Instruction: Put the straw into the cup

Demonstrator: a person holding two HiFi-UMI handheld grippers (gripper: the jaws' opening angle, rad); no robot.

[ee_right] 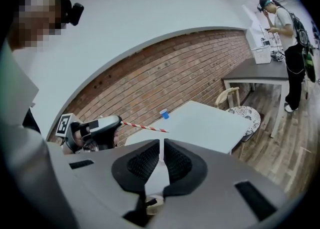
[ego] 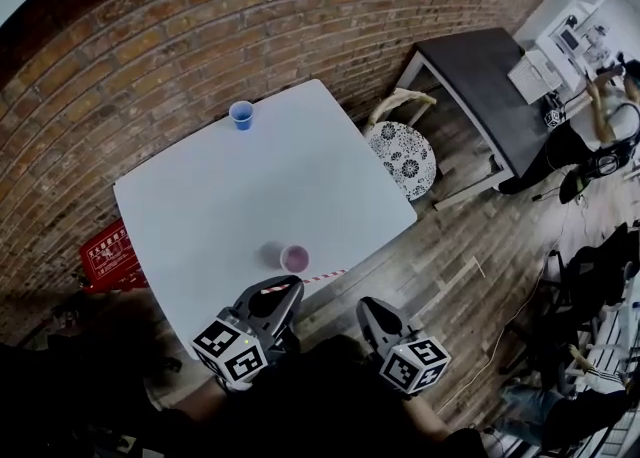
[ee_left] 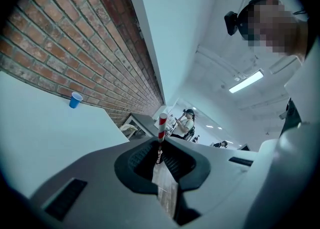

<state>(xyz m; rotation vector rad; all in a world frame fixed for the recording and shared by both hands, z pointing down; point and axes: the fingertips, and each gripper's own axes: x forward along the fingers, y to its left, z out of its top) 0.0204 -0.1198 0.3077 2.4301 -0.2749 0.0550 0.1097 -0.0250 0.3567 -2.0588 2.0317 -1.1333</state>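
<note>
On the white table point(ego: 200, 216) a pink cup point(ego: 294, 258) stands upright near the front edge, and a blue cup point(ego: 241, 115) stands at the far edge. My left gripper point(ego: 272, 296) is shut on a red-and-white striped straw point(ego: 312, 279), which lies level just in front of the pink cup and points right. In the left gripper view the straw point(ee_left: 161, 125) sticks up between the jaws of my left gripper point(ee_left: 159, 145). My right gripper point(ego: 375, 318) hangs off the table's front edge, shut and holding nothing. The right gripper view shows my right gripper point(ee_right: 163, 144), the straw point(ee_right: 144, 127) and the blue cup point(ee_right: 163, 114).
A brick wall point(ego: 150, 56) runs behind the table. A red crate point(ego: 108, 251) sits on the floor at the left. A chair with a patterned cushion point(ego: 402, 158) and a dark table point(ego: 480, 81) stand to the right; a person point(ee_right: 290, 38) stands beyond them.
</note>
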